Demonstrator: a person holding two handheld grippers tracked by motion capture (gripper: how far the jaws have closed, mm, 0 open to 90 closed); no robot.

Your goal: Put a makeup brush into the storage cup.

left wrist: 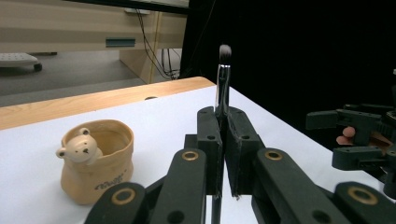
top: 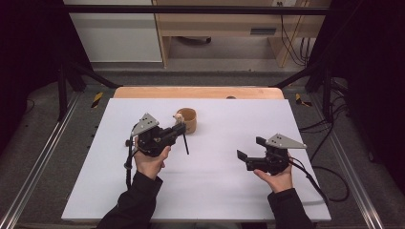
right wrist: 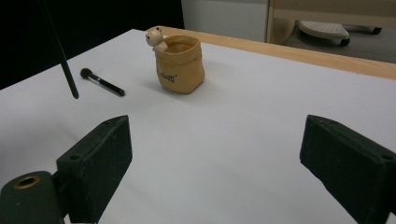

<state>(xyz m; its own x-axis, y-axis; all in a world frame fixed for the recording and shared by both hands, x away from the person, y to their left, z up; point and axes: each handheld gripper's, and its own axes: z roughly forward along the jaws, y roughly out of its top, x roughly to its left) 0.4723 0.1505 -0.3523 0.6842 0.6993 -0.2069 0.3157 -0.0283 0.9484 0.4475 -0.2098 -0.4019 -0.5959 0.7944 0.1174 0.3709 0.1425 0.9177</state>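
Observation:
My left gripper (top: 181, 128) hovers just left of a tan fabric-look pot (top: 187, 120) with a small bear figure on its rim. It is shut on a thin make-up brush (top: 185, 143), whose black handle hangs down toward the white tabletop. In the left gripper view the jaws (left wrist: 223, 114) clamp the brush (left wrist: 223, 79) at its silver ferrule, bristles up, with the pot (left wrist: 98, 161) at lower left. My right gripper (top: 250, 148) is held above the right half of the table, open and with nothing in it. Its view (right wrist: 215, 123) faces the pot (right wrist: 180, 63) and the held brush's handle (right wrist: 63, 60).
A second black brush (right wrist: 102, 83) lies flat on the white tabletop (top: 215, 191) beyond the pot, as the right gripper view shows it. A wooden strip (top: 198, 92) borders the far edge. Dark frame rails stand at both sides, and cables trail at the right.

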